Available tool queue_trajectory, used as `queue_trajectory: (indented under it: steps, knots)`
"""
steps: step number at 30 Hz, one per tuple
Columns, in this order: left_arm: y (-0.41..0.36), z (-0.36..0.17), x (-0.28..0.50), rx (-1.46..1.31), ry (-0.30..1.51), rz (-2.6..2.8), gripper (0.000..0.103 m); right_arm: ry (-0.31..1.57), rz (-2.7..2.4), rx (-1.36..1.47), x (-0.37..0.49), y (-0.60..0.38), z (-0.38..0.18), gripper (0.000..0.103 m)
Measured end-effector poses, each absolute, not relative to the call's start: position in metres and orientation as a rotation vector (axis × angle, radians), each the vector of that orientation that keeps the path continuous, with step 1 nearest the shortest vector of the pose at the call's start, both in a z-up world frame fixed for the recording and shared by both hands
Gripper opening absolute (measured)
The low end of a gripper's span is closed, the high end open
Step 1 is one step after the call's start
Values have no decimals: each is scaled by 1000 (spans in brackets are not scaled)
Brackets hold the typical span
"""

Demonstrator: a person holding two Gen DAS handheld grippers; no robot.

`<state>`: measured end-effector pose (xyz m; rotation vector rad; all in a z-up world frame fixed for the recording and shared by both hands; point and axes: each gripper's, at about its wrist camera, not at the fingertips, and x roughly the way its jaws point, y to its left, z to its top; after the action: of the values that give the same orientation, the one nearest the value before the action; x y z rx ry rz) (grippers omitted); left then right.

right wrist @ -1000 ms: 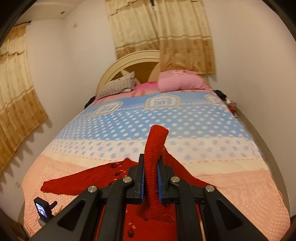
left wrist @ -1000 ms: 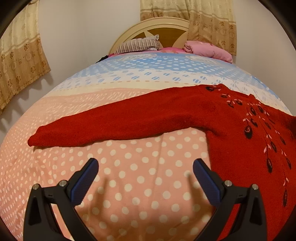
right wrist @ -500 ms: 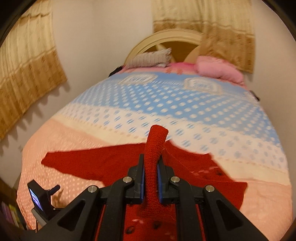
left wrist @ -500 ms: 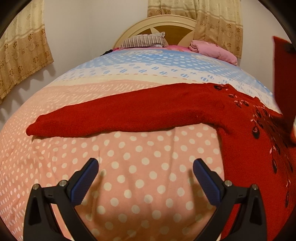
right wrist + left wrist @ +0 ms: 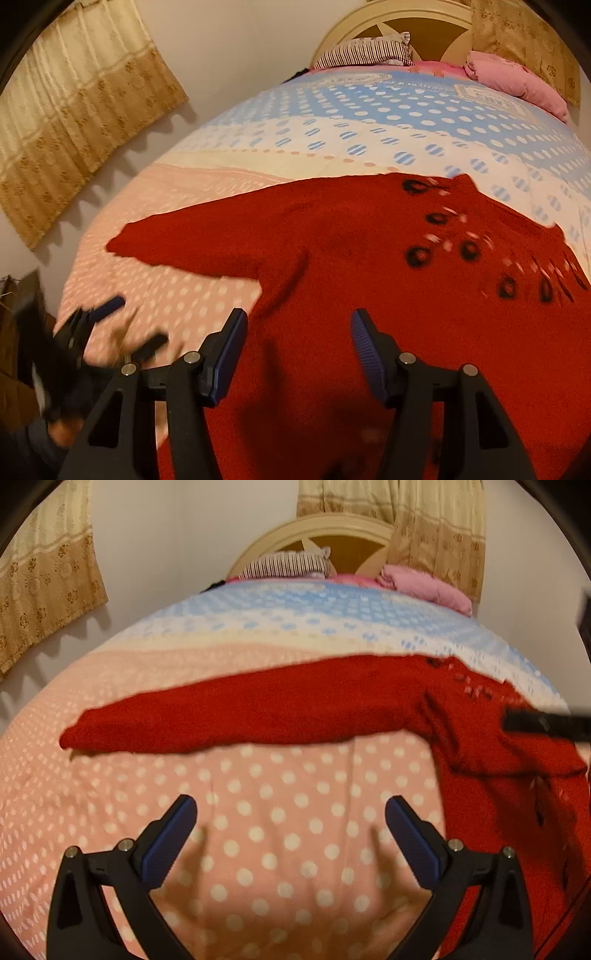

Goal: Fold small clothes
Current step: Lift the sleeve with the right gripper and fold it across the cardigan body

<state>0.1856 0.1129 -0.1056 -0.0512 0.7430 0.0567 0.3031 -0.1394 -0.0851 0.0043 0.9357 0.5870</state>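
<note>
Sweater [image 5: 369, 295] lies flat on bed [image 5: 258, 830], one sleeve [image 5: 240, 716] outstretched. Right gripper [image 5: 297, 354], jaws just opened, empty above the body; left gripper [image 5: 290, 834] wide, empty, poised near that sleeve.

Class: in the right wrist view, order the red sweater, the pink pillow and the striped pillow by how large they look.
1. red sweater, by far the largest, though nearest the camera.
2-3. pink pillow and striped pillow: they look alike, so unranked.

Sweater [image 5: 509, 805] cut off at right edge; left gripper [image 5: 122, 325] motion-blurred in right view.
</note>
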Motion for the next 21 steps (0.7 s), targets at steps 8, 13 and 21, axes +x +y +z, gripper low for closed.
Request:
queue_trajectory:
  steps: [8, 13, 21]
  knots:
    - [55, -71, 212, 61, 668, -9, 103, 870, 342, -46, 270, -259, -67, 59]
    - [4, -85, 239, 204, 692, -2, 103, 864, 201, 107, 271, -332, -78, 59]
    - [4, -123, 263, 354, 778, 114, 103, 976, 255, 19, 271, -310, -122, 64]
